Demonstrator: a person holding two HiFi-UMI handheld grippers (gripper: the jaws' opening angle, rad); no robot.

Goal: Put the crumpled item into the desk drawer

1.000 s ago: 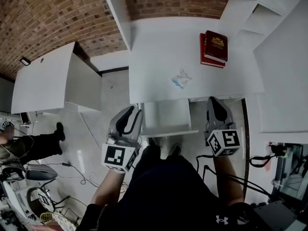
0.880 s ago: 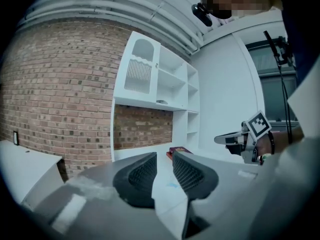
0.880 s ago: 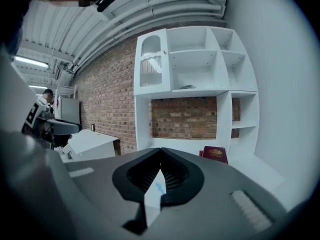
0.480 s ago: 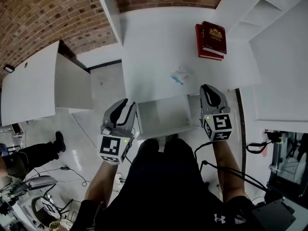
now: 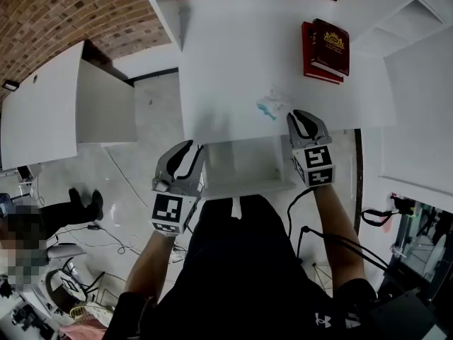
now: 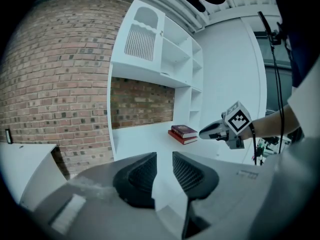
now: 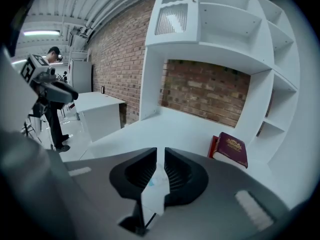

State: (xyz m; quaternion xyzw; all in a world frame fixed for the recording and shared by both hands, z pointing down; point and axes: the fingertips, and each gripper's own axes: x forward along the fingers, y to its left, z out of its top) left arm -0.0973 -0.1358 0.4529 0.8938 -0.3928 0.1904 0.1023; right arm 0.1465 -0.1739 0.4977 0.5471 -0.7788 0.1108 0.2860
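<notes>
White-and-blue crumpled wrapper (image 5: 271,108) lies on the white desk (image 5: 226,55), just ahead of the right claw (image 5: 306,117) (jaws a narrow slit apart, gripping nothing). Left claw (image 5: 188,151), slightly parted and empty, hovers beside the open white drawer (image 5: 244,167) under the desk's front edge.

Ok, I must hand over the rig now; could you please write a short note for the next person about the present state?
Left gripper: jaws a little apart, holding nothing, beside the drawer's left side.
Right gripper: jaws a narrow gap apart, holding nothing, at the desk edge, just right of the crumpled item.
Crumpled item: lies on the desk, not gripped.
Done: drawer is open.
To do: grasp the item and put it in the drawer.
</notes>
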